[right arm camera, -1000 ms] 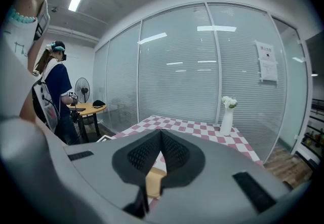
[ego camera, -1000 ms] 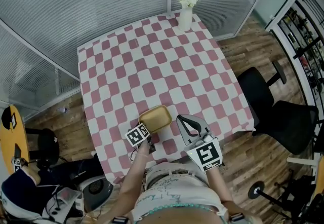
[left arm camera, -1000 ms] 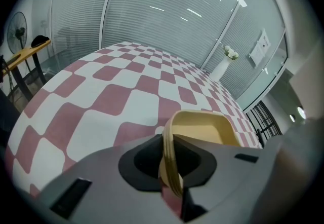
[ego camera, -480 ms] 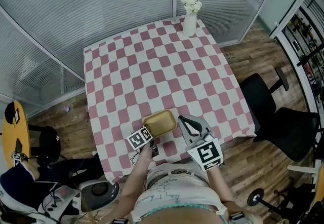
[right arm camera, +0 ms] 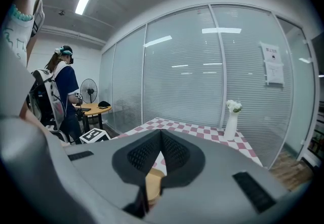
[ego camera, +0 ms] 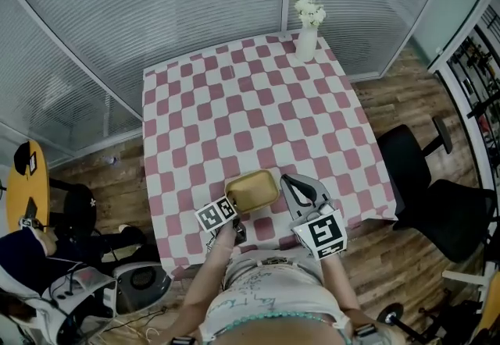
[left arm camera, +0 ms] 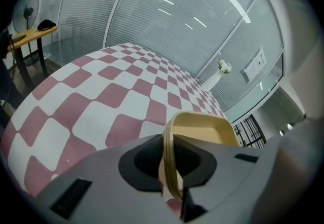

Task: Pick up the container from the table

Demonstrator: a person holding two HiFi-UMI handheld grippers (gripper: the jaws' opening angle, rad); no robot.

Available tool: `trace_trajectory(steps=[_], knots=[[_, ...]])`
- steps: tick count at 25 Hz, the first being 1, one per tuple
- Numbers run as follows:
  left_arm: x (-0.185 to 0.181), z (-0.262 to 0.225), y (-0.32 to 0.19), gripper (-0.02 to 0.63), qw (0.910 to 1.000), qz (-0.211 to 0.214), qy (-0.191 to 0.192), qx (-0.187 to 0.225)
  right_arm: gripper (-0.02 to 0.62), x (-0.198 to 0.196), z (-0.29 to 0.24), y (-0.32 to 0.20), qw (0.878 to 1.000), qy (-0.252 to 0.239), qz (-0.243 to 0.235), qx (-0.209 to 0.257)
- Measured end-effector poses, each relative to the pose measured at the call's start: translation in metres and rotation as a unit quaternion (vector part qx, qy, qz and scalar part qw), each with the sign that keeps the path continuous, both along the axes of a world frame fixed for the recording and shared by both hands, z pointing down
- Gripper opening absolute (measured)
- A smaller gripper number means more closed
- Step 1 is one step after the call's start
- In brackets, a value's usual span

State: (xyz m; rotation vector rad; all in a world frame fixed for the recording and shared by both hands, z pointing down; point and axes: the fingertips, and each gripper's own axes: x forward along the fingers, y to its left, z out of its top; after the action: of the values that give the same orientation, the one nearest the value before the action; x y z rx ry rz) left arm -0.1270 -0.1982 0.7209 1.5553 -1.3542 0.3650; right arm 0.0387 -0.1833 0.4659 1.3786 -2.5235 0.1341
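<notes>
One container [ego camera: 251,189] (tan) | one vase [ego camera: 306,43] | left gripper [ego camera: 232,210] clamped on container | right gripper [ego camera: 287,180] fingers together

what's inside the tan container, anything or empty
Empty: the head view shows the container with a bare, plain inside, its rim pinched by the left gripper.

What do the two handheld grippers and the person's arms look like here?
The left gripper and right gripper have light grey plastic bodies with black pads inside V-shaped jaws. Each carries a white cube printed with black square markers. The forearms are bare, no sleeves; the top is pale with scribbled print.
</notes>
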Motion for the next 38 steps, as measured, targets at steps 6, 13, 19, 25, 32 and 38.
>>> trace_trajectory(steps=[6,13,19,25,32,38], knots=[[0.000,-0.025,0.002,0.043,0.9993,-0.012,0.029,0.021,-0.006,0.005,0.000,-0.002,1.000,0.006,-0.006,0.009],[0.002,-0.058,0.001,0.043,0.9966,-0.026,0.055,0.056,-0.006,0.006,-0.003,-0.002,1.000,0.002,-0.013,0.012],[-0.001,-0.091,-0.003,0.043,0.9933,-0.030,0.059,0.095,-0.006,0.002,-0.006,-0.002,1.000,0.003,-0.024,0.014],[-0.004,-0.129,-0.011,0.043,0.9879,-0.023,0.046,0.146,-0.006,-0.001,-0.013,-0.001,0.999,0.004,-0.029,0.020],[-0.005,-0.170,-0.018,0.043,0.9796,-0.017,0.041,0.196,-0.006,-0.006,-0.023,0.000,0.999,0.004,-0.036,0.030],[-0.007,-0.201,-0.021,0.043,0.9711,-0.012,0.037,0.235,-0.006,-0.015,-0.034,0.001,0.998,0.001,-0.045,0.043]])
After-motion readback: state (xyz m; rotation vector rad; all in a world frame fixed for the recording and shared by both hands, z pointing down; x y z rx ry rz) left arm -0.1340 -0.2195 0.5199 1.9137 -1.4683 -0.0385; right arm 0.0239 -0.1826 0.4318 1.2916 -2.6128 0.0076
